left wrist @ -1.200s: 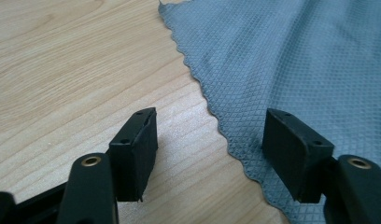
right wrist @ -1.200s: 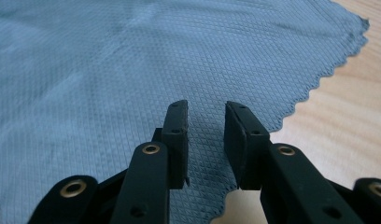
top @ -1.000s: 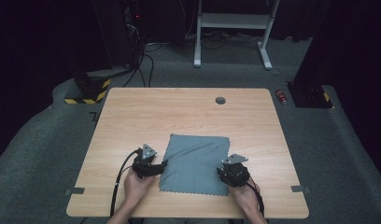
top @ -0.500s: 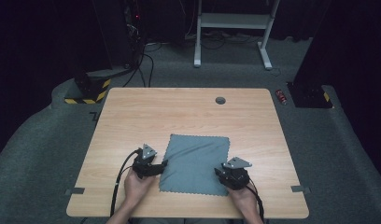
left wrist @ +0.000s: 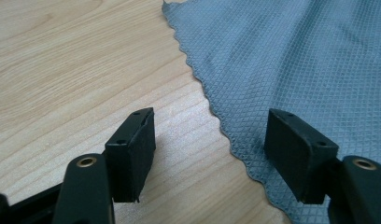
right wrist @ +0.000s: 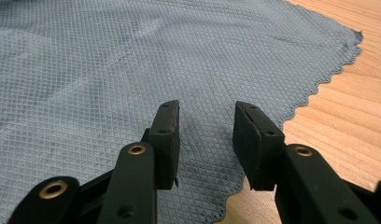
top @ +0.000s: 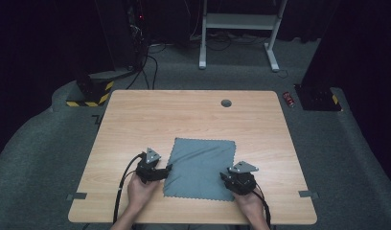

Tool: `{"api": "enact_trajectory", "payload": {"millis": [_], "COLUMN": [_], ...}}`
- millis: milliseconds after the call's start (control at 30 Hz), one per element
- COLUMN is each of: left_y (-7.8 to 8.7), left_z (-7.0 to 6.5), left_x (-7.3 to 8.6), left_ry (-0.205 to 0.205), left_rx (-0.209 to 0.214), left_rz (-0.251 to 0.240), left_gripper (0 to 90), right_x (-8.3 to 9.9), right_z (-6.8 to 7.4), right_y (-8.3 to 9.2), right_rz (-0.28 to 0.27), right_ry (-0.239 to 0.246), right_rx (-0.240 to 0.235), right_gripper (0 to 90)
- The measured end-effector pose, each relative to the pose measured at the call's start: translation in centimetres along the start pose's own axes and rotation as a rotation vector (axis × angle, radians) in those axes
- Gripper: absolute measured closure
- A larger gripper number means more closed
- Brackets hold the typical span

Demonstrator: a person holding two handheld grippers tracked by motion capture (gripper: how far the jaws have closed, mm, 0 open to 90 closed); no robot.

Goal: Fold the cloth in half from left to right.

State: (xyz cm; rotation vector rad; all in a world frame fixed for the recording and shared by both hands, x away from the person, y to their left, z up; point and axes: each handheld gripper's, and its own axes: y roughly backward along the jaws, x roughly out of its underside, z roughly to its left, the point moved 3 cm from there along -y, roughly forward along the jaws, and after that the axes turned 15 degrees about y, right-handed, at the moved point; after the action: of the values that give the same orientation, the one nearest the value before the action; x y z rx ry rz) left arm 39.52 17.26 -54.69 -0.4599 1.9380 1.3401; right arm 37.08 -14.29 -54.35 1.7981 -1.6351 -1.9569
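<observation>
straddling the near-left scalloped edge of the grey cloth [left wrist: 291, 70], the left tongs [left wrist: 212, 154] stand wide open, gripping nothing. right tongs [right wrist: 205, 140] stand part open over the near-right corner (nothing pinched). the cloth lies flat on the surface [top: 150, 120], near side. risk: closing too high would miss the thin fabric or bunch it. versus a second ago, right tongs sit slightly lower in the high view; the cloth is unmoved.

Grey cloth [top: 201, 167] lies flat on wooden table [top: 184, 115].
</observation>
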Motion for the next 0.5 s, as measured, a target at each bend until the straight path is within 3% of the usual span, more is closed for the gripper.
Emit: {"api": "enact_trajectory", "payload": {"millis": [133,500], "left_y": [0.02,0.03], "left_z": [-0.01,-0.07], "left_x": [0.0,0.02], "left_ry": [-0.004,-0.003], "left_rx": [0.0,0.005], "left_rz": [-0.001,0.0], "left_gripper": [34.3,36.0], "right_x": [0.01,-0.27], "right_z": [-0.06,-0.03], "right_y": [0.0,-0.01], "right_rz": [0.009,0.034], "right_ry": [-0.019,-0.031], "right_rx": [0.014,0.019], "right_gripper": [56.1,55.6]}}
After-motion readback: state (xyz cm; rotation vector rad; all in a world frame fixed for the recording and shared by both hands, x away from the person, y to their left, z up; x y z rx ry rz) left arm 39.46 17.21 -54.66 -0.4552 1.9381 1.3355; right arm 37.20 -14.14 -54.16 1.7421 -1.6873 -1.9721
